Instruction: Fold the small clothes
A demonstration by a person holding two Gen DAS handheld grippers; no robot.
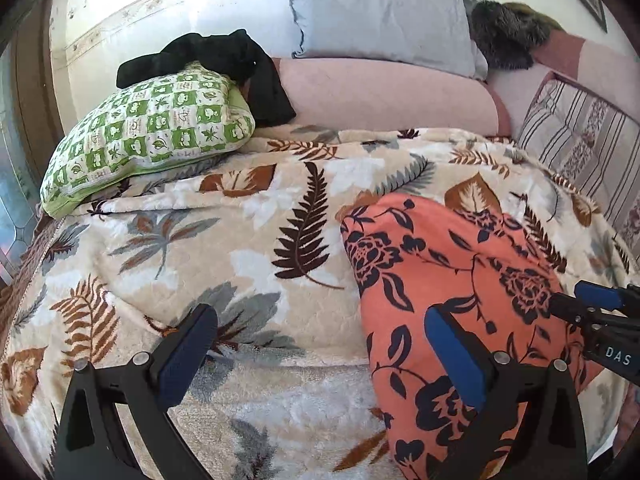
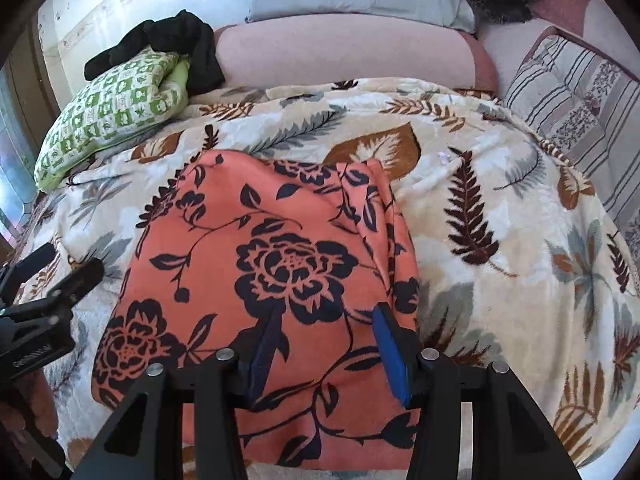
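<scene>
Both claws are seen with nothing gripped: the left gripper [image 1: 320,344] is spread wide above the blanket [image 1: 224,240], the right gripper [image 2: 324,340] half parted above the orange floral garment [image 2: 256,248], which lies flat in a rounded fold at the blanket's near edge. Only the right wrist view shows a creased fold along the garment's right side. The blanket is plush, leaf-patterned. Farther back, a green checked pillow [image 1: 148,128] is topped by a crumpled black cloth [image 1: 224,60].
</scene>
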